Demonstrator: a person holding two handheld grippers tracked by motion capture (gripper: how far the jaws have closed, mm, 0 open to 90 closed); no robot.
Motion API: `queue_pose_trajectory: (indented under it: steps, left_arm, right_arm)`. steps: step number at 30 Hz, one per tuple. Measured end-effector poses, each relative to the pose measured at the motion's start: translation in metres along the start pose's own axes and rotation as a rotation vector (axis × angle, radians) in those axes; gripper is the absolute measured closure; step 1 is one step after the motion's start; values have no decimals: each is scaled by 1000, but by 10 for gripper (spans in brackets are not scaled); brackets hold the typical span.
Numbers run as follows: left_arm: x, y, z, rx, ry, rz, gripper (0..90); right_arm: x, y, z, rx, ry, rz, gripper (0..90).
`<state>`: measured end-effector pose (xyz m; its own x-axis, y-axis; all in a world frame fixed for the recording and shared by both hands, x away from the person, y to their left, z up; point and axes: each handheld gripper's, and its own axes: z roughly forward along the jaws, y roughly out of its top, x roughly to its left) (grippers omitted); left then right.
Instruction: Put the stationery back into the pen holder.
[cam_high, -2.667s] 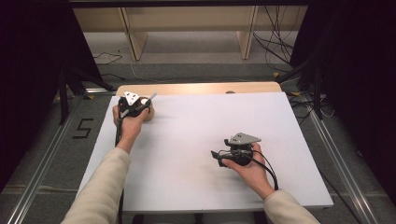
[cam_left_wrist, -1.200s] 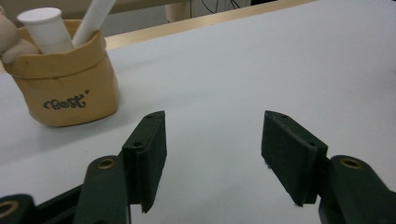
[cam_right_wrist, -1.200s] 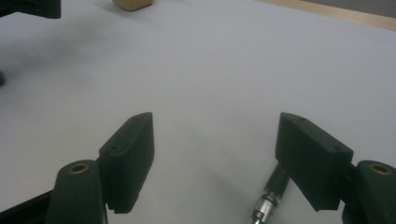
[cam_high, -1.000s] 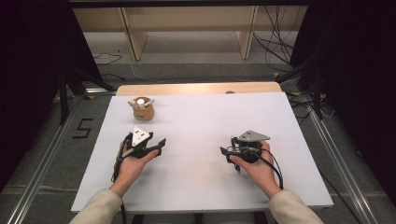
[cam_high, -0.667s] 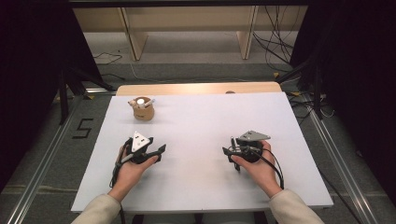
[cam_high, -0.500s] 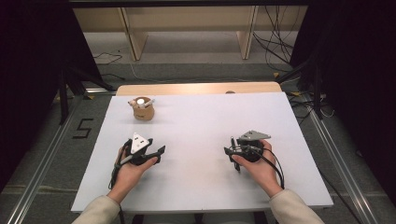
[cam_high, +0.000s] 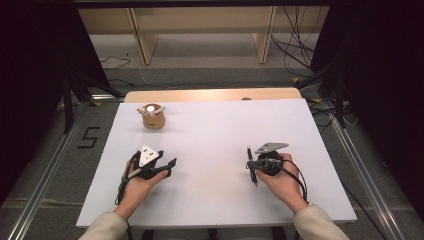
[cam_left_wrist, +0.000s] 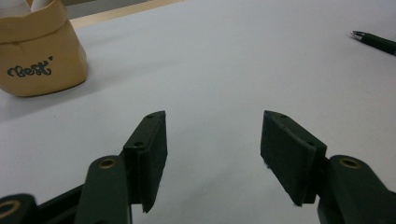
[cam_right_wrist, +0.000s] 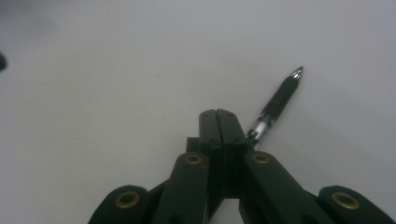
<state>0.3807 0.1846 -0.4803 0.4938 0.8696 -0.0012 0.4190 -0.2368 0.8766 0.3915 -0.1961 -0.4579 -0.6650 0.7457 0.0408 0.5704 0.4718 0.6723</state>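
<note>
Pen looks light, stiff and smooth, apt to roll; best taken mid-barrel. It sticks out from beside the clamped right claw, low over the white desk; whether it is actually pinched is unclear. Left claw gapes empty.

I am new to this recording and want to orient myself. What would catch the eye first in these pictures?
First the two black tools on the white table: the left hand-held gripper with jaws wide open, the right hand-held gripper shut, a dark pen beside its jaws. At the far left stands a tan pouch marked "Best".
</note>
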Motion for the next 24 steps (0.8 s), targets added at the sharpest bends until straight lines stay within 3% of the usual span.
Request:
queue_pose_trajectory:
  steps: [3, 8, 16, 24]
  left_arm:
    - [1, 0, 0, -3, 0, -1, 414]
    - [2, 0, 0, -3, 5, -3, 416]
    - [2, 0, 0, -7, 10, -5, 416]
    - [3, -1, 0, 3, 10, -3, 418]
  right_arm:
    - [5, -3, -1, 45, 45, -9, 900]
    - [10, -12, 0, 107, 73, -15, 900]
    - [10, -19, -1, 161, 80, -26, 900]
    - [10, -22, -1, 181, 82, -27, 900]
